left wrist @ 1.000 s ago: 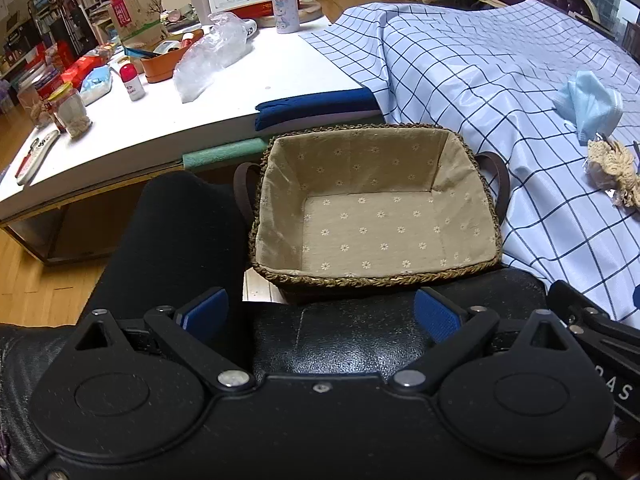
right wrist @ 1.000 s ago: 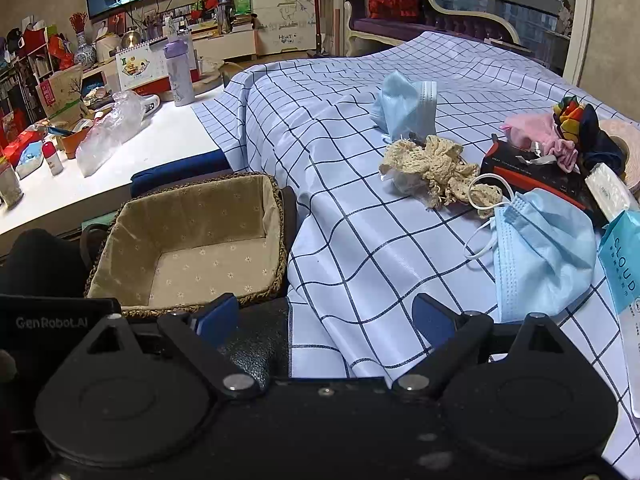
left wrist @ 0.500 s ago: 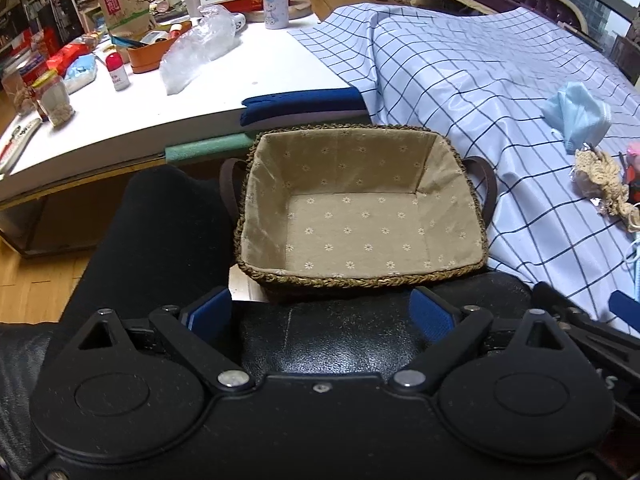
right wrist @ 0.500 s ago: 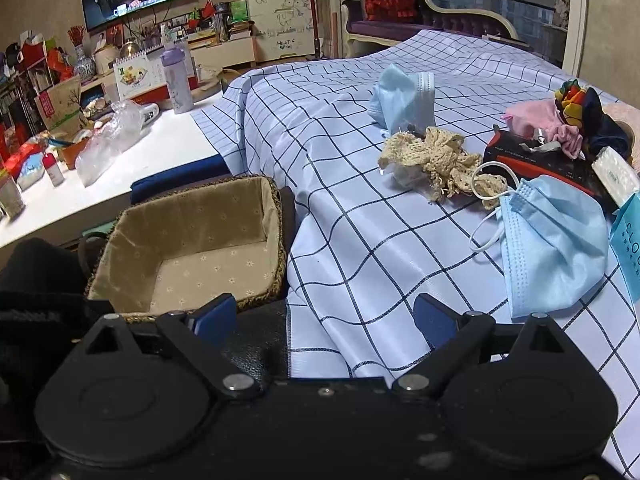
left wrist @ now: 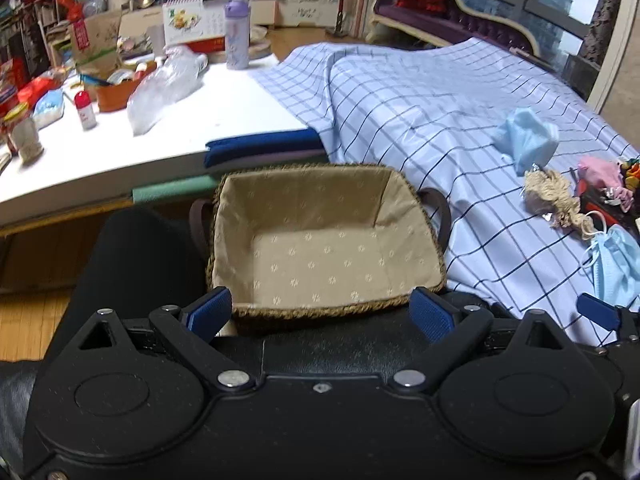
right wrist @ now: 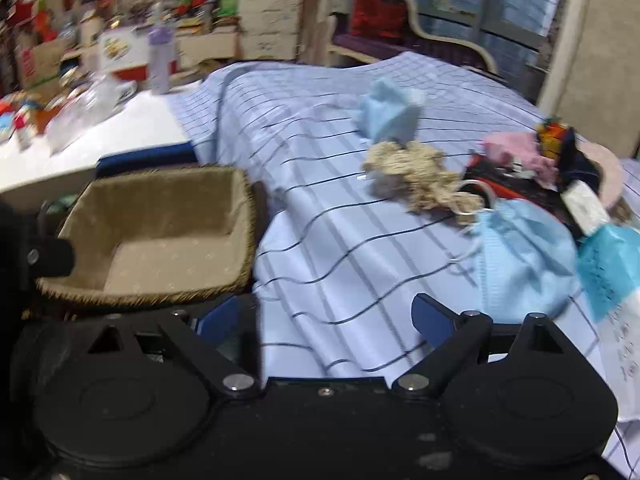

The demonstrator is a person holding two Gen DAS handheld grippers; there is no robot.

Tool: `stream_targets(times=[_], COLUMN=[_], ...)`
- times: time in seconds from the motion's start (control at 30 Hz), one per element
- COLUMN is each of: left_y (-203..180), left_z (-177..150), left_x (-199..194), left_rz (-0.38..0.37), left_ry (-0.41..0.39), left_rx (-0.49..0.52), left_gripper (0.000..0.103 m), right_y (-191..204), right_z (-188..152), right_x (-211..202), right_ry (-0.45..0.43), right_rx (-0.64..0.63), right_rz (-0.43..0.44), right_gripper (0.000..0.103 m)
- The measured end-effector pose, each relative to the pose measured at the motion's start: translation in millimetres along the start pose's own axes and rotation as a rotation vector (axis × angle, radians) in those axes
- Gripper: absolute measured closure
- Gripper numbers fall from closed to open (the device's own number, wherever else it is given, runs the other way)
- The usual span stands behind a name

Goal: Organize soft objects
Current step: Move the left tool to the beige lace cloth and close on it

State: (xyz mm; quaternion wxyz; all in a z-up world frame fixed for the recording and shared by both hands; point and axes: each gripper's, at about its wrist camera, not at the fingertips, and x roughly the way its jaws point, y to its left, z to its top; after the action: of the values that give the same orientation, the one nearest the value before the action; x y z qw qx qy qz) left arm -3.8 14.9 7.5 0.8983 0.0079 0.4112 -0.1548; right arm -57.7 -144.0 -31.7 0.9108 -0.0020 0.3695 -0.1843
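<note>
so nothing is sorted yet: the basket (left wrist: 328, 256) is bare, the masks (right wrist: 524, 252) and lace (right wrist: 416, 176) lie on the cloth (right wrist: 340, 240); left gripper (left wrist: 320, 314) and right gripper (right wrist: 332, 320) gape, holding nothing, the right's jaws just narrowing.

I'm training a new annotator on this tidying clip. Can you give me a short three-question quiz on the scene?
1. True or false: the lined wicker basket already holds a soft item.
2. Which lies nearer the right gripper: A) the flat blue face mask or B) the crumpled blue mask?
3. What is between the jaws of the left gripper?

Key: 1 false; 2 A; 3 nothing, they stand open.
</note>
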Motion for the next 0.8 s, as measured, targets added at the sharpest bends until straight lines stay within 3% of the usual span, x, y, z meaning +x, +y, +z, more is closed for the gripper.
stream_targets(times=[0.3,0.47,0.6,0.8], left_y=[-2.3,-5.4,-13.5,-33.1], left_z=[3.0,7.1,12.1,17.2], left_x=[1.0,0.6,2.1,5.3], left_rz=[-0.023,-0.060,-0.069,-0.058], left_ry=[-0.033,-0.035,-0.032,-0.037], left_rx=[0.023,0.026,0.050,0.114], left_gripper=[0.009,0.009,0.009,0.009], right_y=[-55.0,-82.5,-103.1,-108.4], right_z=[6.2,12.0,23.7,41.2], right_x=[-24.8,-28.3,-9.7,12.4], right_ry=[-0.033,-0.038,0.022,0.011], right_rx=[0.325,0.371,0.411,0.403], right_rz=[-0.156,-0.185,-0.155,-0.202], right_gripper=[0.015,0.014,0.014,0.014])
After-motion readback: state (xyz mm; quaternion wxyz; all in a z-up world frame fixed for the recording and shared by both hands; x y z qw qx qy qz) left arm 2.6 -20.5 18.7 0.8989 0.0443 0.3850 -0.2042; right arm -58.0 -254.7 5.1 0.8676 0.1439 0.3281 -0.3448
